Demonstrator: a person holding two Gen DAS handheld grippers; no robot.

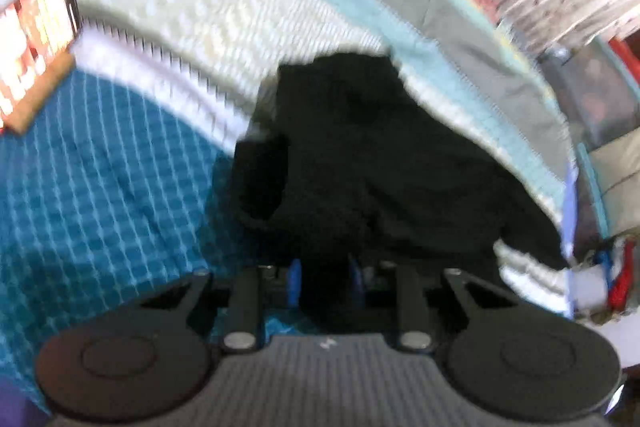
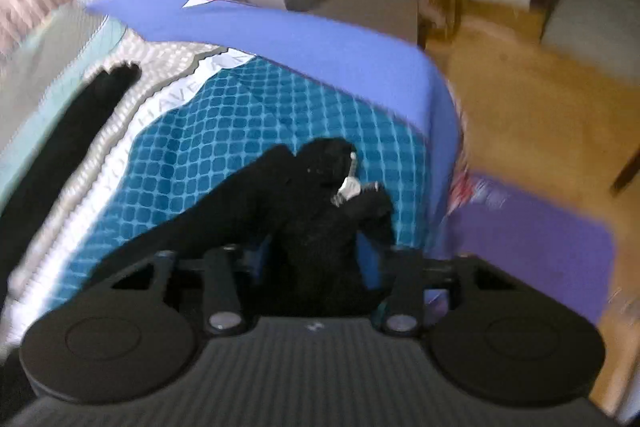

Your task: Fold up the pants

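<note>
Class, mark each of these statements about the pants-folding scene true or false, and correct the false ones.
1. The pants are black. True.
2. The left hand-held gripper stands wide open with nothing between its fingers. False: it is closed on black fabric.
3. The pants lie on a teal checked cover. True.
4. The right hand-held gripper grips a white towel. False: it grips the black pants.
5. A purple mat lies on the floor. True.
</note>
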